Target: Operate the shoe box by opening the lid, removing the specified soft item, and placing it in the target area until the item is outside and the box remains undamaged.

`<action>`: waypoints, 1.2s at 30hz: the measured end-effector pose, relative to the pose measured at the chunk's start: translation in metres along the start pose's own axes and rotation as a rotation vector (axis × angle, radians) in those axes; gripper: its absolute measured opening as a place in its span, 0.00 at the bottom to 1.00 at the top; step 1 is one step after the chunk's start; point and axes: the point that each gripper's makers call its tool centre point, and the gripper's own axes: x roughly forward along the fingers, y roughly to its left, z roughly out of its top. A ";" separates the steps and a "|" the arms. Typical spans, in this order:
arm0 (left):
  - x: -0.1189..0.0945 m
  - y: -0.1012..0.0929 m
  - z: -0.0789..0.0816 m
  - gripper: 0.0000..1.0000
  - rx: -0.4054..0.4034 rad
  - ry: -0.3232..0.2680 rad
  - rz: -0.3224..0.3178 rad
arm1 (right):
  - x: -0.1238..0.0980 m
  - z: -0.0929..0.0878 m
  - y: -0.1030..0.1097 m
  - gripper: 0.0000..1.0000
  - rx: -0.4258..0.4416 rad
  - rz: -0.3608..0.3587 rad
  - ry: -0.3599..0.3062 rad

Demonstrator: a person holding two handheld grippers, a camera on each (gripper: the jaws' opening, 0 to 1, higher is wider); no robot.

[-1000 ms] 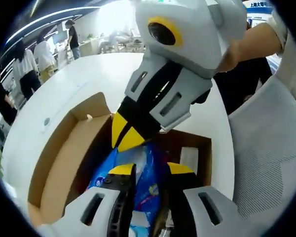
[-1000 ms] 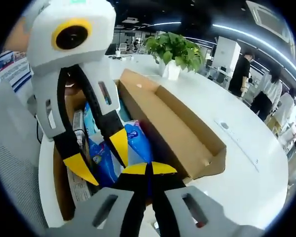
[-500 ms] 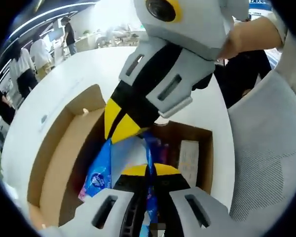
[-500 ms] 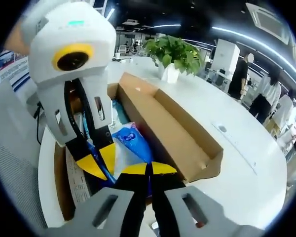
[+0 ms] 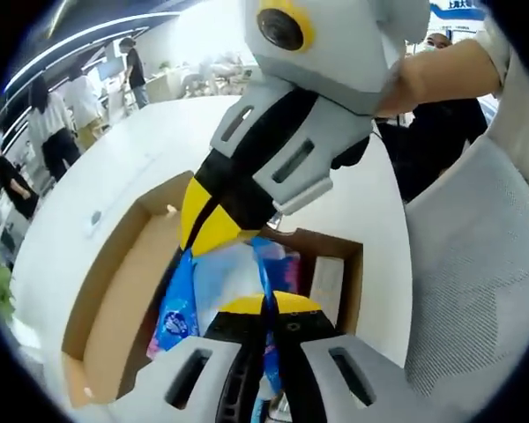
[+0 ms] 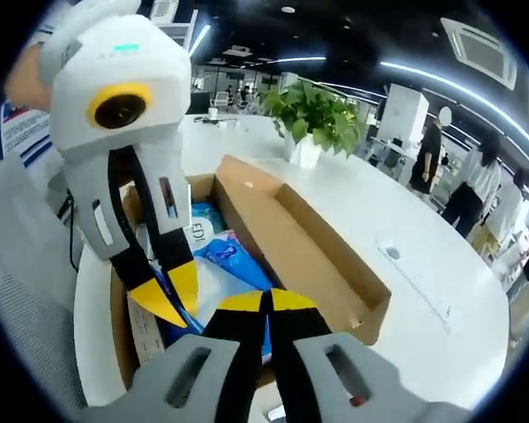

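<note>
**Two grippers, one blue pack, box lid already back**

Left gripper view: the left gripper (image 5: pixel 264 304) has its yellow-tipped jaws pressed together on the blue soft pack (image 5: pixel 213 280), which stands partly up out of the open shoe box (image 5: pixel 115 291). The right gripper (image 5: pixel 213 231) comes in from above the box, its jaws likewise closed, and they appear to pinch the pack's upper edge (the contact itself is hard to make out). The opened lid (image 5: pixel 123 282) lies flat beside the box on the white table (image 5: pixel 123 159).

Right gripper view: the right gripper (image 6: pixel 266 301) is clamped on the same blue soft pack (image 6: pixel 234 256), directly ahead of its tips and above the shoe box (image 6: pixel 286 233). The left gripper (image 6: pixel 166 295) reaches into the box just beside it, its jaws narrow, tips on the pack. Printed paper (image 6: pixel 143 330) lines the box's near side; a potted plant (image 6: pixel 313 106) stands well beyond the box on the table (image 6: pixel 423 291).

The pack's long axis runs along the box. Both grippers sit at the pack, neither nearer; clearing the box probably means lifting straight away from its floor, then over a wall.
</note>
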 end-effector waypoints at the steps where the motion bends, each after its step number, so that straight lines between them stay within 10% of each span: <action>1: -0.002 -0.001 0.001 0.00 0.001 -0.004 0.004 | -0.001 0.003 0.000 0.00 -0.002 0.001 -0.005; 36: -0.049 -0.013 0.073 0.00 0.061 -0.087 0.054 | -0.062 0.056 -0.020 0.00 -0.025 -0.007 -0.060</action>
